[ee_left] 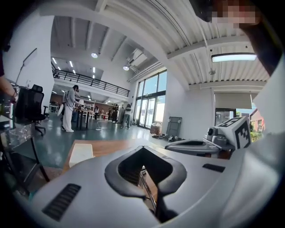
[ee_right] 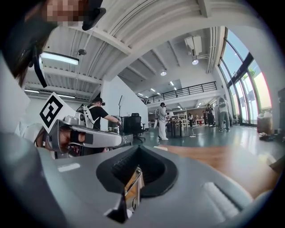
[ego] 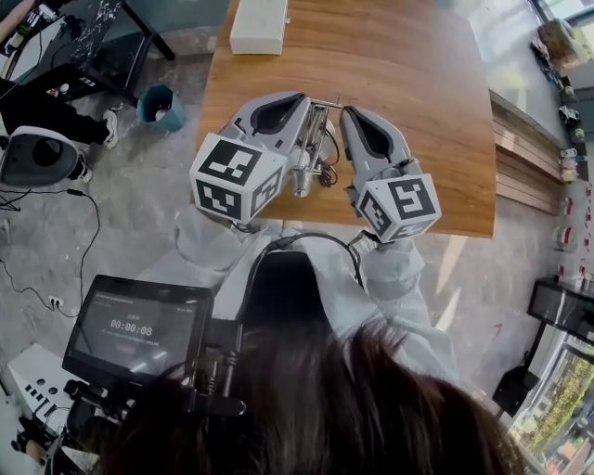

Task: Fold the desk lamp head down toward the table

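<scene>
Grey and shell-shaped, the left claw [ego: 299,100] and the right claw [ego: 348,113] hang side by side just over the near edge of the desk [ego: 408,83], close to the person's body. Each is closed, tips together, with nothing pinched between them. Between and below the two sits the lamp [ego: 314,153], a small tangle of chrome rods and cable resting on the wood near that edge; each claw's own view shows only a strip of its metal through the gap under the jaws. Neither claw touches it. From above, the lamp looks low and compact, but I cannot tell whether its head is already folded down or still standing. With both claws empty and off the lamp, the fold reads as either finished or not yet begun. Farther along the desk lies a white box [ego: 258,25], well apart.
</scene>
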{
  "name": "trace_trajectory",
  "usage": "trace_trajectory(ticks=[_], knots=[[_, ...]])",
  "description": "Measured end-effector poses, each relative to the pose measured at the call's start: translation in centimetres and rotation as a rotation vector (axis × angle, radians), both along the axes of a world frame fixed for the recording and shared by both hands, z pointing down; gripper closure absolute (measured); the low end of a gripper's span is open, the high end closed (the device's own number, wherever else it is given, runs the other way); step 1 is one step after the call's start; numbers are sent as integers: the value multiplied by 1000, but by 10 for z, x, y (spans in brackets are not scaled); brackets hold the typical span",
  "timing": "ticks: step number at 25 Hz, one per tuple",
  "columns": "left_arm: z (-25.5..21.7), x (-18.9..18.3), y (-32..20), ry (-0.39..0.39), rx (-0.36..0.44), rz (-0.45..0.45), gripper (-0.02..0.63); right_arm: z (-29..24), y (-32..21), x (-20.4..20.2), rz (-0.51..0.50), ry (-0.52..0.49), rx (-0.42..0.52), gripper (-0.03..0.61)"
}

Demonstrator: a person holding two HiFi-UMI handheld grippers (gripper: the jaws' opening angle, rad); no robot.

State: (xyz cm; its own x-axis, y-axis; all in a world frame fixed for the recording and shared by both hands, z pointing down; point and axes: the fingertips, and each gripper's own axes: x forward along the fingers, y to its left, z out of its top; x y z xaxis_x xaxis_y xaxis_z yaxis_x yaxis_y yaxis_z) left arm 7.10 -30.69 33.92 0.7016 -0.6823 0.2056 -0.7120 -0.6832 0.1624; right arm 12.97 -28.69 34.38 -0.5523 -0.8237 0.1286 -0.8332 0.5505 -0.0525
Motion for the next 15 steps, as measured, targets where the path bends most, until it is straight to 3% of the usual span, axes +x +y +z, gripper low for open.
trace_trajectory(ticks=[15], knots=[[-17,-1,-19,2,25,-14,611,-3,-13,-13,17,-12,-13,578]])
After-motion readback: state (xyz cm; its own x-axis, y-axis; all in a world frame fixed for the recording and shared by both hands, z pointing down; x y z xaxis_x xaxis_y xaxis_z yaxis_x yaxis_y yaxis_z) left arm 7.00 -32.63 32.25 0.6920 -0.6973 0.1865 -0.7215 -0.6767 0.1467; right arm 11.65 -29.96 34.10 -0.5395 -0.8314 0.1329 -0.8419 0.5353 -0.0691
